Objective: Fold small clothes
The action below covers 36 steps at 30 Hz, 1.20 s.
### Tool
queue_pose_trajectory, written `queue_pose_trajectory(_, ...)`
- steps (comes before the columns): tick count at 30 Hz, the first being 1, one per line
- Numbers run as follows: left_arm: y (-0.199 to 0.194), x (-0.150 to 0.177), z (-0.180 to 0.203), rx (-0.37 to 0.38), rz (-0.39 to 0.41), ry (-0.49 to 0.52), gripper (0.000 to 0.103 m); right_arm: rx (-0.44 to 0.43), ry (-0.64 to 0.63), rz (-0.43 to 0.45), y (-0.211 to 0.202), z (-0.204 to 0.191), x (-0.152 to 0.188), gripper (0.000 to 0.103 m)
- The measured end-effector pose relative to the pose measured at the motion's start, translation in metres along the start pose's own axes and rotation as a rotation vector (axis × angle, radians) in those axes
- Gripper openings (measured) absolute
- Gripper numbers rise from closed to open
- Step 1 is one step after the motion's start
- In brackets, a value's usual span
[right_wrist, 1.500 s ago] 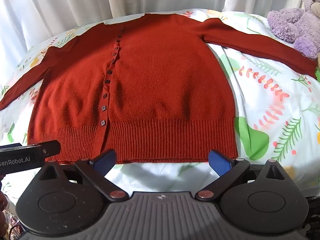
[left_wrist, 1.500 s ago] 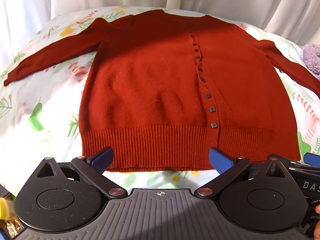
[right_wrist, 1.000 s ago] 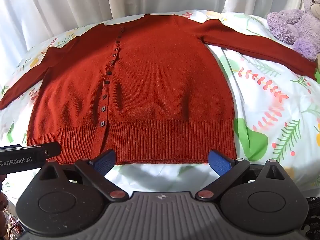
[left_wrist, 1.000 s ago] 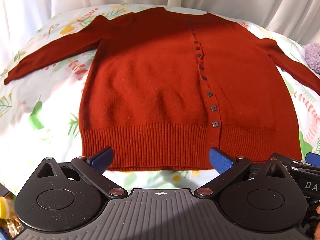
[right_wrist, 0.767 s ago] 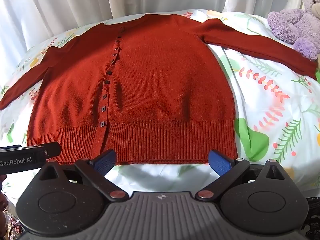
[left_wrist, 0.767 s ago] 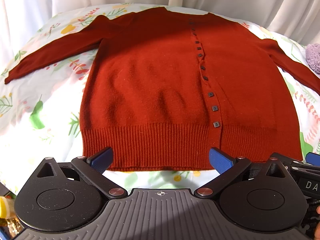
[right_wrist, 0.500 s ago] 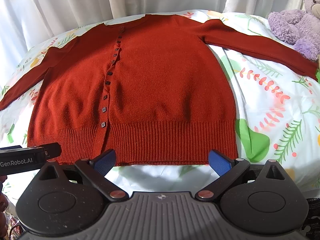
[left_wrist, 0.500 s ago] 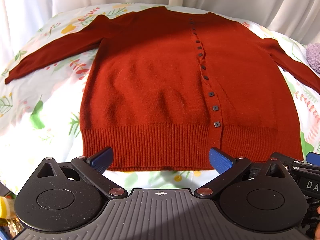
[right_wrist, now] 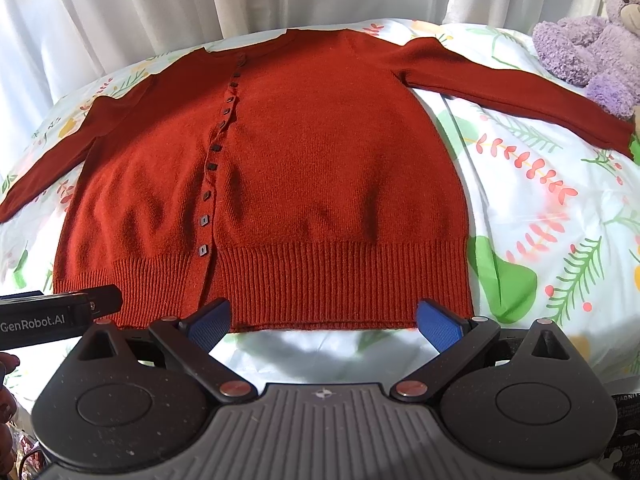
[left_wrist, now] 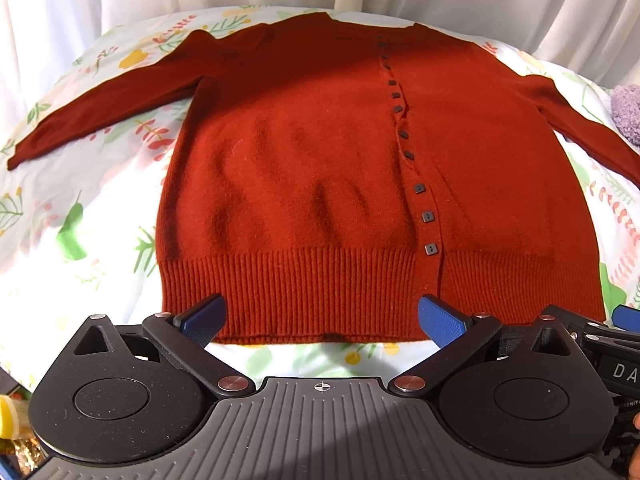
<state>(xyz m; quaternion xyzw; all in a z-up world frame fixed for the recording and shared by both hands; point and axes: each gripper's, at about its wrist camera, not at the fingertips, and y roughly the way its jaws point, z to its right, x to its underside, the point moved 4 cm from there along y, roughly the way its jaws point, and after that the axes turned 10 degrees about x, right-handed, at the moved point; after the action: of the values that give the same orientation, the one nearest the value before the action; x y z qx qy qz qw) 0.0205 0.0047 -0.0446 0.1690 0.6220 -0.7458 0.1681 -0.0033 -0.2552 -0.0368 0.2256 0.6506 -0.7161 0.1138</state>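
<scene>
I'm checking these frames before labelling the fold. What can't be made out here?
- Cardigan: its right sleeve runs out of the left wrist view's right edge.
- Left cuff: cut by the right wrist view's left edge.
- Hem: whether either open claw, left claw or right claw, touches it is unclear.
- Teddy bear: head cropped by the right wrist view's edge.
- Bed sheet: near edge hidden behind both claw bodies.
</scene>
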Motion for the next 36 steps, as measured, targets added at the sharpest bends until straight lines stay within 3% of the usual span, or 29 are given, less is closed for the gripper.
queue_pose_trajectory(36,0.005,-0.0008,0.0002,-0.003,-0.025,-0.001,0.103,-0.005,0.005,-0.002,0.0016,0.0019,0.0014,0.099)
